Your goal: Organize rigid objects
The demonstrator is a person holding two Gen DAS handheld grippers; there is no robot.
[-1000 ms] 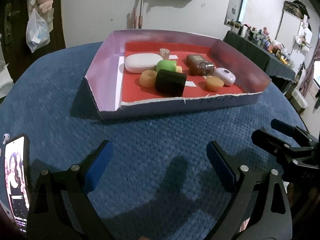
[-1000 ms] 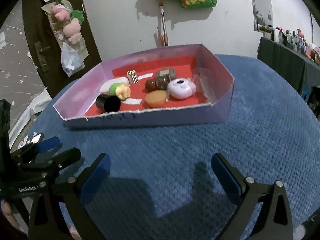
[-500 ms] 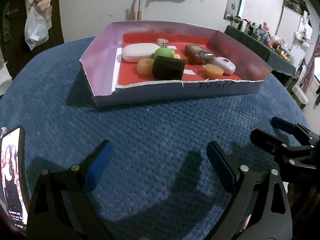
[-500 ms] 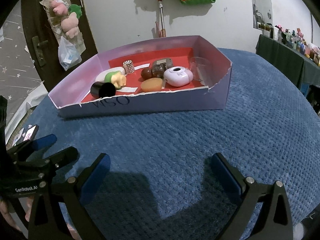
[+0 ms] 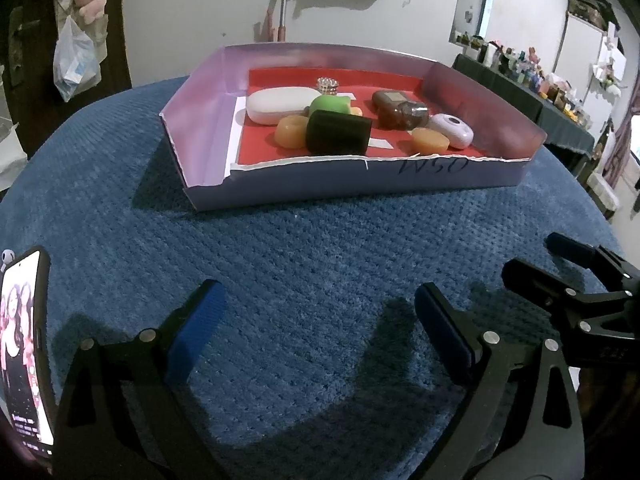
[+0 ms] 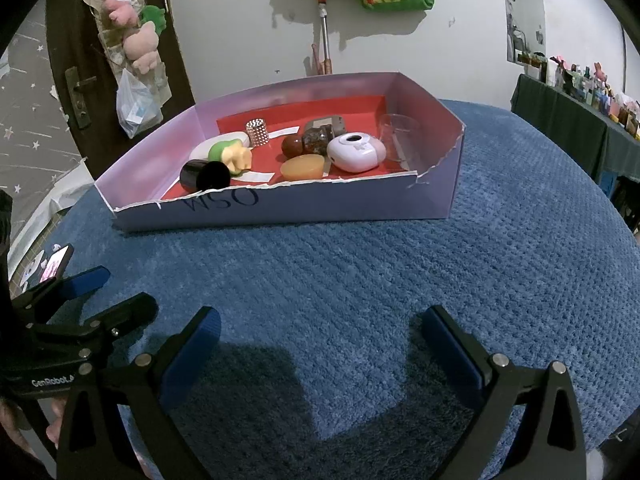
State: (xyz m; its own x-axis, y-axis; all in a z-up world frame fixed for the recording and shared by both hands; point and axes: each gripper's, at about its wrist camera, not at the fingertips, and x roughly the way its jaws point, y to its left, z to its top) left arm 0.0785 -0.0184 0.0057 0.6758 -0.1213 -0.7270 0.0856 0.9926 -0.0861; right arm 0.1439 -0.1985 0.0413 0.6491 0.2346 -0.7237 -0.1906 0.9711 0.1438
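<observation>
With my left tool [image 5: 316, 332] and right tool [image 6: 320, 344] both spread apart and empty over the desk [image 6: 360, 264], I fear bumping the crowded items in the tray [image 6: 320, 204] together when reaching in.

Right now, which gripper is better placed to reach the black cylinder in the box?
Left. The black cylinder lies ahead of the open left gripper; from the open right gripper it sits far left.

A round table covered in blue textured fabric [image 5: 304, 264] carries a shallow lilac cardboard tray with a red floor [image 5: 460, 178] toward its far side. A black smartphone with a lit screen [image 5: 22, 344] lies near its left edge.
</observation>
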